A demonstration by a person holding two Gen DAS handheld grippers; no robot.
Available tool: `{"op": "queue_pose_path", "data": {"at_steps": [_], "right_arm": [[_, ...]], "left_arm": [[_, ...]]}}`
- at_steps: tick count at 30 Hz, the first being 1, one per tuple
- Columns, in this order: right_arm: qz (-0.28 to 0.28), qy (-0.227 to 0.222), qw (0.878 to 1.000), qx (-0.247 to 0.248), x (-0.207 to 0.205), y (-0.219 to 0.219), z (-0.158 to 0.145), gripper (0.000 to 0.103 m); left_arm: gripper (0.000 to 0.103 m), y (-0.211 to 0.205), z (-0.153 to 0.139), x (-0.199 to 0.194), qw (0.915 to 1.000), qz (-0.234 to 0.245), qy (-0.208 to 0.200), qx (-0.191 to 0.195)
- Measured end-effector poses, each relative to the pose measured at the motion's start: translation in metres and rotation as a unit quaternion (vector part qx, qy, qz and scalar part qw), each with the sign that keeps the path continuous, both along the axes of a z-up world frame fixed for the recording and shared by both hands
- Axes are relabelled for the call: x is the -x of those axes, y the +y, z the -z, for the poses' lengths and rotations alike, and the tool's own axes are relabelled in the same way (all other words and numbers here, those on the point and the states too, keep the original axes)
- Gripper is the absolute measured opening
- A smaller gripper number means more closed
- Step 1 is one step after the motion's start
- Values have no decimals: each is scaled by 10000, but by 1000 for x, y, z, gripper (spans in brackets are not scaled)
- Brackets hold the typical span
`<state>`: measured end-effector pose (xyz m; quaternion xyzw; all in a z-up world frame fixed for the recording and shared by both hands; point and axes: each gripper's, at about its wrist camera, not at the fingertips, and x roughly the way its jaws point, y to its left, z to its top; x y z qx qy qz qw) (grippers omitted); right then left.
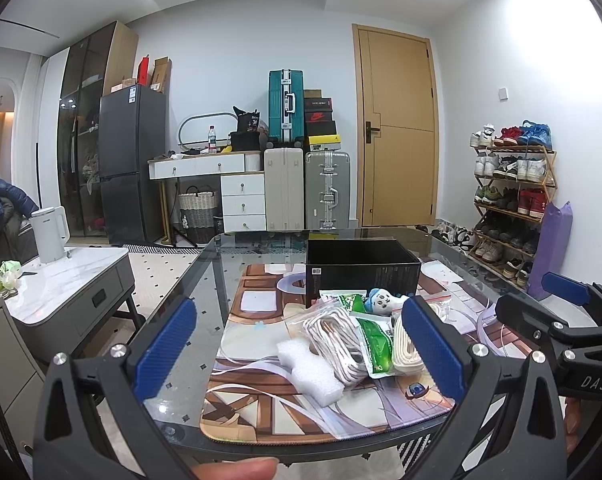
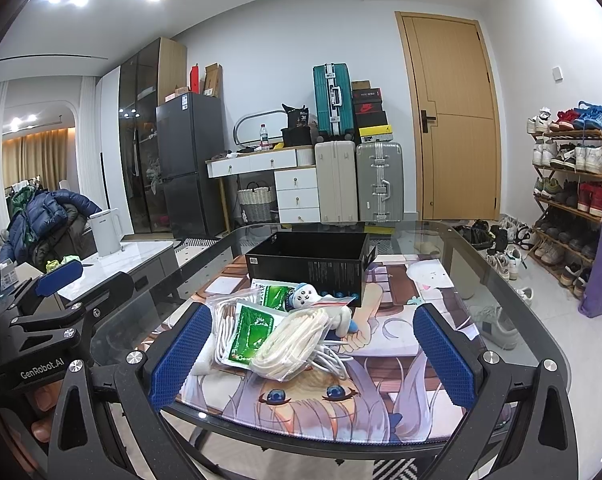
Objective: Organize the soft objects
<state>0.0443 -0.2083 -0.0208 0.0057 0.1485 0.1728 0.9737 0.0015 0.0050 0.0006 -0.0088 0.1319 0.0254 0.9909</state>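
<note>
A pile of soft things lies on a printed mat (image 1: 261,404) on the glass table: a white foam piece (image 1: 309,368), bagged white cables (image 1: 333,336), a green packet (image 1: 375,344), a cream cord bundle (image 1: 405,344) and a small white plush with a blue hat (image 1: 383,300). An open black box (image 1: 361,268) stands behind the pile. My left gripper (image 1: 301,344) is open and empty, held before the pile. My right gripper (image 2: 313,356) is open and empty, with the green packet (image 2: 253,332), cord bundle (image 2: 297,344) and plush (image 2: 309,296) ahead of it before the box (image 2: 313,264).
A grey side table with a white kettle (image 1: 49,236) stands left of the glass table (image 1: 205,280). Suitcases (image 1: 325,192), a white desk, a fridge and a door are at the back. A shoe rack (image 1: 513,196) and a purple bag stand at the right.
</note>
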Motion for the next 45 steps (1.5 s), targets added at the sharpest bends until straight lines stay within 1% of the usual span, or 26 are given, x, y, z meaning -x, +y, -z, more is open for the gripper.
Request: {"op": "queue_pose_path", "data": {"at_steps": [3, 5, 9, 11, 14, 21, 23, 25, 28, 29, 30, 32, 34, 36, 37, 38, 39, 40, 43, 45], "right_arm": [[3, 4, 10000, -1, -1, 1, 1, 102], [5, 7, 10000, -19, -1, 1, 1, 102], [-2, 42, 10000, -9, -3, 1, 2, 102], [-4, 47, 10000, -24, -3, 1, 2, 102], [-7, 50, 10000, -22, -4, 1, 2, 102], [-116, 77, 9999, -75, -8, 0, -5, 103], [-161, 165, 9997, -58, -15, 1, -9, 102], [-203, 469, 9987, 33, -31, 4, -12, 103], [-330, 996, 9945, 62, -60, 6, -14, 103], [-339, 1158, 9927, 79, -69, 7, -13, 103], [-363, 1415, 9892, 117, -82, 9, -10, 102], [-479, 1793, 9826, 51, -102, 12, -3, 102], [-590, 2105, 9758, -38, -115, 14, 6, 102], [-719, 2415, 9677, -106, -126, 16, 17, 102], [-773, 2572, 9631, -168, -130, 17, 23, 100], [-793, 2656, 9605, -229, -133, 16, 28, 94], [-847, 2783, 9562, -318, -135, 16, 34, 92], [-893, 2836, 9542, -342, -136, 17, 37, 90], [-972, 2882, 9523, -257, -138, 24, 43, 89], [-988, 2919, 9511, -234, -140, 27, 46, 84]], "left_arm": [[103, 2, 1, -1, 9999, 44, 80, 93], [103, 6, 1, -6, 9994, 69, 289, 168], [103, 12, 1, -12, 9985, -179, 481, 202], [103, 16, 3, -14, 9976, -249, 585, 291], [103, 21, 6, -18, 9963, -165, 738, 398], [103, 24, 1, -20, 9966, -46, 705, 433], [103, 26, -2, -25, 9962, -19, 761, 415], [102, 26, -1, -38, 9940, 107, 1009, 415], [101, 32, 1, -62, 9880, 282, 1398, 589], [99, 32, 3, -74, 9848, 309, 1610, 573], [93, 32, 5, -80, 9828, 322, 1731, 557], [89, 34, 12, -94, 9778, 313, 1988, 578], [88, 36, 21, -108, 9713, 275, 2272, 654], [79, 34, 32, -116, 9648, 284, 2530, 661], [77, 32, 39, -120, 9606, 304, 2681, 664], [73, 31, 43, -123, 9569, 321, 2804, 681], [69, 30, 49, -125, 9535, 347, 2905, 721], [69, 29, 53, -126, 9511, 342, 2981, 734], [69, 22, 59, -127, 9490, 382, 3061, 652], [69, 18, 61, -128, 9481, 399, 3097, 602]]}}
